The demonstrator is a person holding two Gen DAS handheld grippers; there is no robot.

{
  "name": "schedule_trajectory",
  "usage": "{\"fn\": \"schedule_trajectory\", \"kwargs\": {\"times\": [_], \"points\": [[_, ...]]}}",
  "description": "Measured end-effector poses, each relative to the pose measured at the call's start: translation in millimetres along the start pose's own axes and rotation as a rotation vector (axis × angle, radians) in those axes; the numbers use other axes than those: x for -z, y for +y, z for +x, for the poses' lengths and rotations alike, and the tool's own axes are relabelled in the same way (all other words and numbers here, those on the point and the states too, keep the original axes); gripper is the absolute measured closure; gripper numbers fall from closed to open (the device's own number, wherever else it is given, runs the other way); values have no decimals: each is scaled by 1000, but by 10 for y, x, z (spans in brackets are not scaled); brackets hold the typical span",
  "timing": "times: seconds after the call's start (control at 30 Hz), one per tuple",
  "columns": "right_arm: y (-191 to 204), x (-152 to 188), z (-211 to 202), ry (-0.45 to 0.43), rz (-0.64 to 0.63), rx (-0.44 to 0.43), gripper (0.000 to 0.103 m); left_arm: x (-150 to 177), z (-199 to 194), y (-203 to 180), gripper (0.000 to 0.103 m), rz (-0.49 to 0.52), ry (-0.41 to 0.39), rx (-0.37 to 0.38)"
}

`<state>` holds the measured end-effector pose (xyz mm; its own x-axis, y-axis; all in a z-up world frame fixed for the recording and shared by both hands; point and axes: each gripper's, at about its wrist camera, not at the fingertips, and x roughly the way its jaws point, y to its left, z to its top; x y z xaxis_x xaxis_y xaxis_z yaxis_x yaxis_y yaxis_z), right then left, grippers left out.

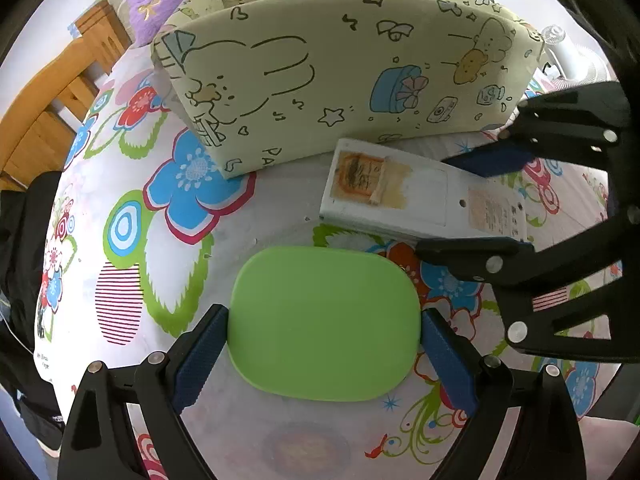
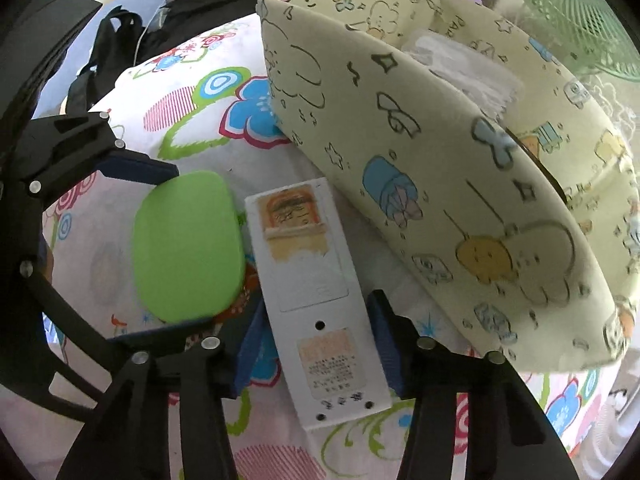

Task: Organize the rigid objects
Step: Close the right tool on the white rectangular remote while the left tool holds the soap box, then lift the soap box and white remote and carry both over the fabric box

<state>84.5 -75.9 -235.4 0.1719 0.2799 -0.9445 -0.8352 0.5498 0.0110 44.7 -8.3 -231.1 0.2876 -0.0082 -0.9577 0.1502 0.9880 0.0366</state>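
Remote control (image 2: 320,300), white and lying back-up on the floral tablecloth (image 1: 128,240), sits just beside the green oval lid (image 1: 324,322) and against the front wall of the cream cartoon-print storage box (image 1: 344,76). Neither item is in the box yet, so the sorting looks barely begun; both still need lifting and placing inside. The left gripper (image 1: 324,344) straddles the green lid, its blue pads at the lid's edges, apparently grasping it. The right gripper (image 2: 316,348) brackets the remote's lower end, one pad seemingly touching, with a sliver of gap at the other, so it reads as not yet clamped. Only the right wrist view looks into the box, where something pale and wrapped already lies, and shows a green fan (image 2: 576,12); only the left shows the wooden chair (image 1: 52,108)
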Motion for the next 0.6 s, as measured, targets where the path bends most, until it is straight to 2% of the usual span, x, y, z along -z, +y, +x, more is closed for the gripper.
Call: {"fn": "schedule_trajectory", "kwargs": {"times": [0.13,0.6], "points": [[49,72,-22,11,54,14,55,10,-4,-13,8,-4,3,8],[170,409,-135,12,248,51,55,207,-103,-314,8,87,-5,7]]}}
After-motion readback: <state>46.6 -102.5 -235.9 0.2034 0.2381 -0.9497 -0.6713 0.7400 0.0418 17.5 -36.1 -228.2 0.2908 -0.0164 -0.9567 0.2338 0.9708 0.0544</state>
